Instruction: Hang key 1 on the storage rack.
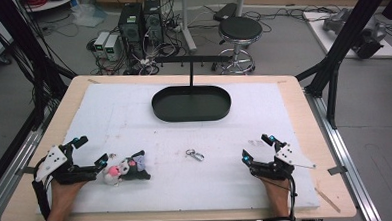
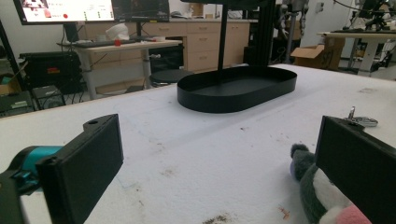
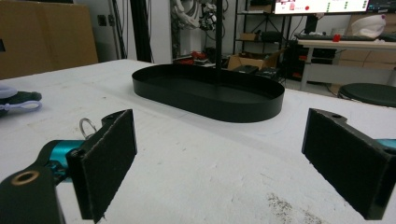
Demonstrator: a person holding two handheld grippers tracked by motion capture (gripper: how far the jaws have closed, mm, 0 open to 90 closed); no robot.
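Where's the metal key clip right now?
High view: the key clip lies on the white mat, mid-table between the plush toy and right gripper.

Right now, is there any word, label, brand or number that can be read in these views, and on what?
None can be read.
Monitor: on-screen content too small and blurred.
Second monitor: blurred as well.
Black box: red label, illegible.

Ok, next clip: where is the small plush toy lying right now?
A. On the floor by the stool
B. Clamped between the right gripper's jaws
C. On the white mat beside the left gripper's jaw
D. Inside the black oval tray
C. The plush toy lies on the white mat right beside the open left gripper; the black oval tray holds nothing.
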